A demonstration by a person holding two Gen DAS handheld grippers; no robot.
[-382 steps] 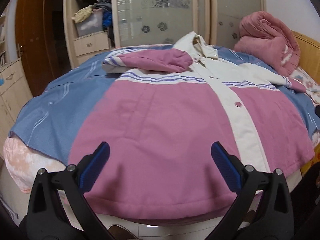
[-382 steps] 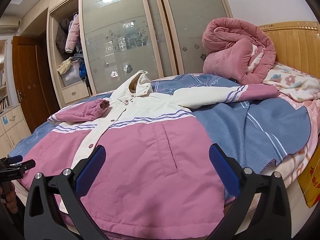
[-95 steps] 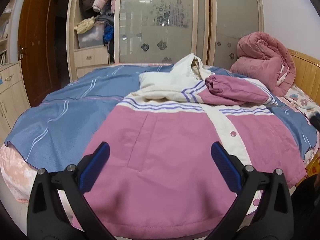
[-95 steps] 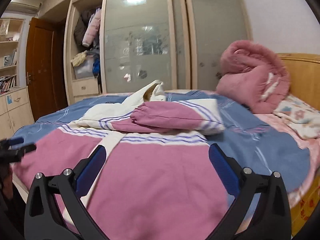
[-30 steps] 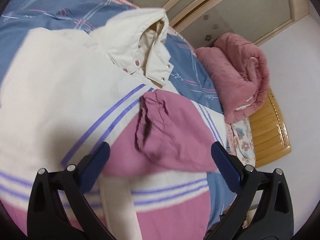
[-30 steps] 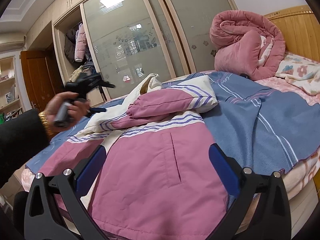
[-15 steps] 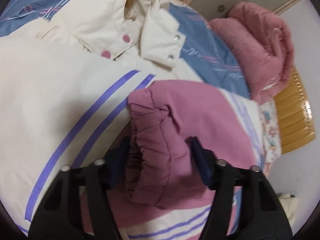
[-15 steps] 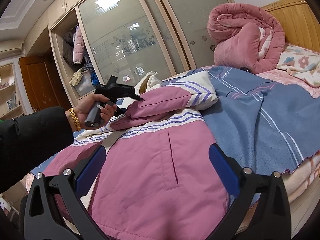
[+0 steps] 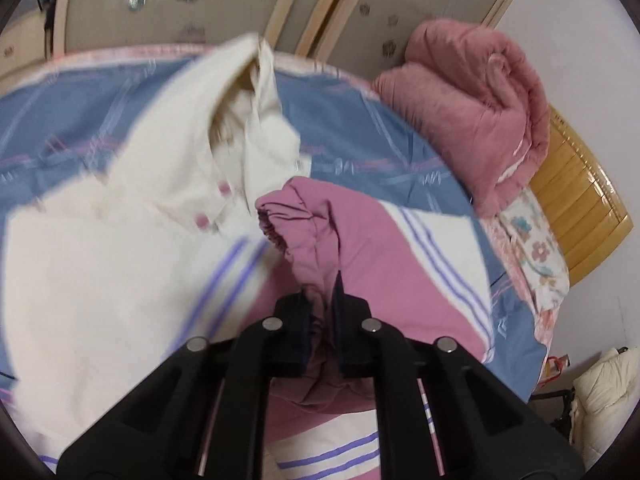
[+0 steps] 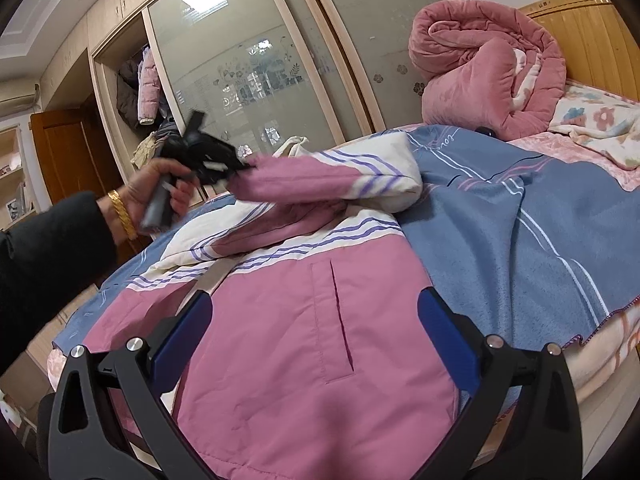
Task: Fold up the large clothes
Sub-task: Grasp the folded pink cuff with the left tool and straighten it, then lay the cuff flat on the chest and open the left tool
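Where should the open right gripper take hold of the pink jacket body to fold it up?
Grip the jacket's bottom hem, coming in from the foot of the bed, where the right gripper hovers open. The hem is the nearest free edge, lying flat and unobstructed.

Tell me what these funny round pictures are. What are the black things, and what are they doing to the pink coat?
There is no robot here. A person holds black tongs in each hand, and a small camera sits on each one, so each picture looks along its own tongs. On the bed lies a pink and white coat. The left tongs are shut on the coat's pink sleeve, near the cuff. In the other picture you see the hand holding them. The right tongs are open and hold nothing, above the coat's lower part. A rolled pink quilt sits by the headboard.
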